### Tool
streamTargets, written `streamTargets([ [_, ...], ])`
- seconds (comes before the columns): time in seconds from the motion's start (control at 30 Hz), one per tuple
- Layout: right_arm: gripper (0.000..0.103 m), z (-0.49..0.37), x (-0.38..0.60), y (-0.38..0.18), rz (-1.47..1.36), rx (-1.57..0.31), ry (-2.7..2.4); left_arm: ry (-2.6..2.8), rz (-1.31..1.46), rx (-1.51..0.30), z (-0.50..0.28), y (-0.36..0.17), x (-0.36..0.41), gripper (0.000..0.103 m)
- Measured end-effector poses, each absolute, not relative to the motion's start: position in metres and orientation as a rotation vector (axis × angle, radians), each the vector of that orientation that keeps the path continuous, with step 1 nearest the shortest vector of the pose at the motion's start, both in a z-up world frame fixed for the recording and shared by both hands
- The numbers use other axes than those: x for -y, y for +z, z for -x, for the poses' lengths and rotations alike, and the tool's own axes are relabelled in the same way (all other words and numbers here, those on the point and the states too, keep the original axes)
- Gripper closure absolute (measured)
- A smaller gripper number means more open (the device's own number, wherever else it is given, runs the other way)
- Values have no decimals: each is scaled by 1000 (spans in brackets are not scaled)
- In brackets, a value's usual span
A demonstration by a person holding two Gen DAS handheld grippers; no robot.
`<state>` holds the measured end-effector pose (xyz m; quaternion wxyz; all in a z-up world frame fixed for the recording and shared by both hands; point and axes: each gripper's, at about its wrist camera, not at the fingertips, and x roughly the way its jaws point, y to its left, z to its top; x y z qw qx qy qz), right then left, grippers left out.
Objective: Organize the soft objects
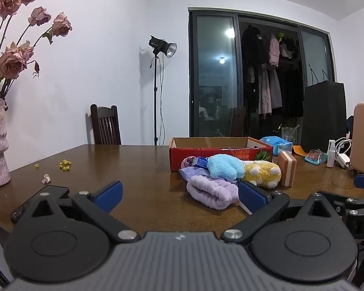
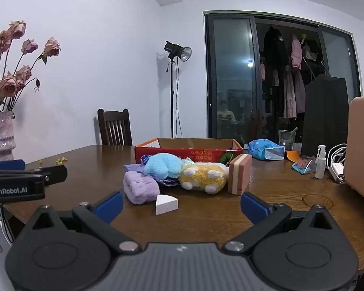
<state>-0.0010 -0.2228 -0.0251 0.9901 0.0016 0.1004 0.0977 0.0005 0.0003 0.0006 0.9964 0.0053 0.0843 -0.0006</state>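
I see the rolled lilac fleece towel (image 2: 141,190) lying near the front of the brown wooden table (image 2: 89,169), its long axis running left-front to right-back. Blue plush (image 2: 161,165) and yellow spotted plush (image 2: 202,177) crowd behind it; a white wedge block (image 2: 166,205) lies just beside it. My left gripper (image 1: 179,197) and right gripper (image 2: 180,206) stand wide, empty.

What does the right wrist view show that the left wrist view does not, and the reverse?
Only right wrist: the whole white wedge and the left gripper's "GenRobot.AI" label. Only left wrist: a pink petal on the table. Both: purple cloth, blue plush, yellow plush, red box, vase.
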Motion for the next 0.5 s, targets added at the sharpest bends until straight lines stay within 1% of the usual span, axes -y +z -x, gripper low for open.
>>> streamTargets([
  [0.3, 0, 2, 221, -26, -9, -203, 190, -6, -11, -176, -9, -1, -4, 0],
  [0.5, 0, 1, 223, -25, -16, -204, 186, -12, -18, -167, -1, -2, 1, 0],
])
